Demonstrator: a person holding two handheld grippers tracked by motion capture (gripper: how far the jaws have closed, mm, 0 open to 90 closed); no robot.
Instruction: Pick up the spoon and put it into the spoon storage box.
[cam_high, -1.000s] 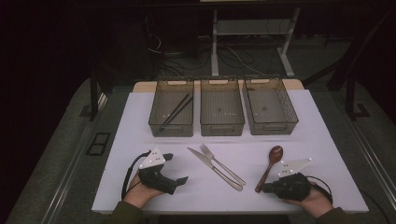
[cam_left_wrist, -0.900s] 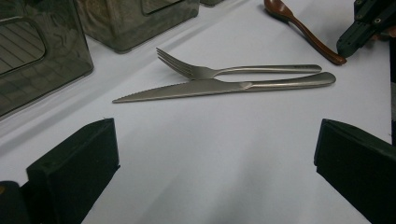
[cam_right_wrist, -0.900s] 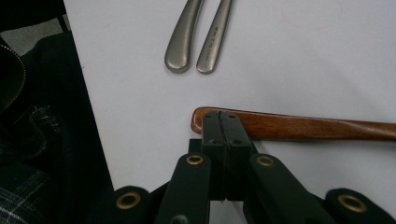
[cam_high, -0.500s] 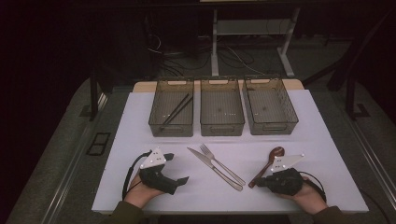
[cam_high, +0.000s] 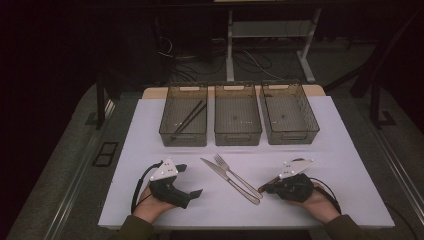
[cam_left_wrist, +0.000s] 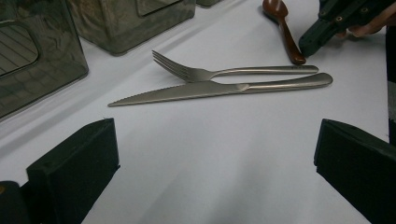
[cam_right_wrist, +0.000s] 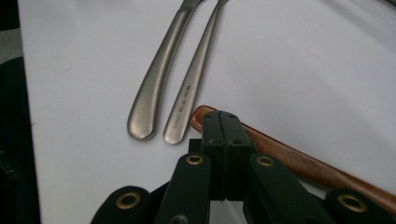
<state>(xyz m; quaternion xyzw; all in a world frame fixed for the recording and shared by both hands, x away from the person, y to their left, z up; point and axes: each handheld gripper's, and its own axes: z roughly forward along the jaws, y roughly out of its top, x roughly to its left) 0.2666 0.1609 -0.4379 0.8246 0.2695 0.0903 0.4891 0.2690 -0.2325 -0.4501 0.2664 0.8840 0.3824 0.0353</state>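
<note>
A small stamped mark is showing on the fork handle (cam_right_wrist: 189, 95), too blurred for reading

Brown wooden spoon (cam_left_wrist: 283, 28) flat on white table, handle end beside fork handle

spoon (cam_right_wrist: 299, 161): glossy brown wood | knife (cam_left_wrist: 219, 89), fork (cam_left_wrist: 224, 72): brushed metal | bins (cam_high: 237, 115): smoky clear plastic | table (cam_high: 150, 125): matt white
</note>
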